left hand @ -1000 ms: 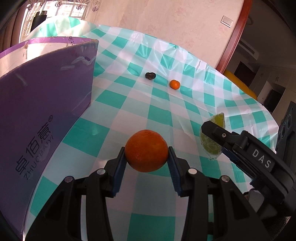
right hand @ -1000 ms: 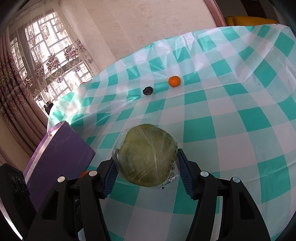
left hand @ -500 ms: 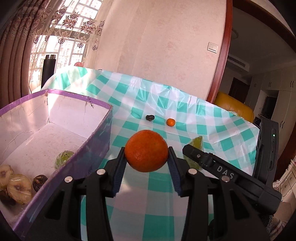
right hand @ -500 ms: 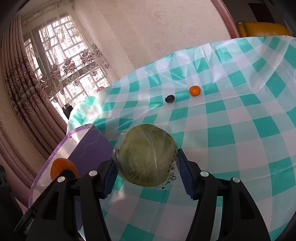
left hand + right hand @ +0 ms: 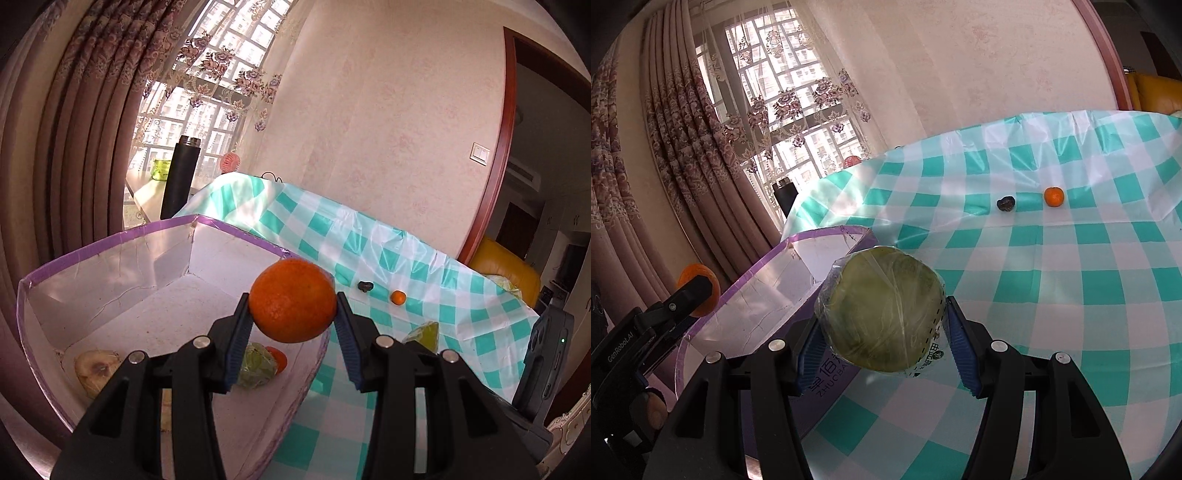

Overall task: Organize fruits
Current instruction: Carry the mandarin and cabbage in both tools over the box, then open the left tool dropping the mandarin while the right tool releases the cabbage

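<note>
Fruit is held on both sides. Left to right: the left gripper (image 5: 293,334) is clamped narrowly on an orange (image 5: 293,300), held in the air above the near edge of the purple box (image 5: 110,240), which already holds several fruits. The right gripper (image 5: 882,345) pinches a plastic-wrapped green fruit (image 5: 881,308) just over the box's corner. A small dark fruit (image 5: 1006,203) and a small mandarin (image 5: 1054,196) wait farther off on the checked tabletop (image 5: 1071,277). Judged risks: the slick wrap could slip from the pads; a dropped orange could roll or bruise the fruit below; the two grippers could collide over the box. Readable: "ZHUCBA…" on the box, "GenRobot.AI" on the left gripper.
</note>
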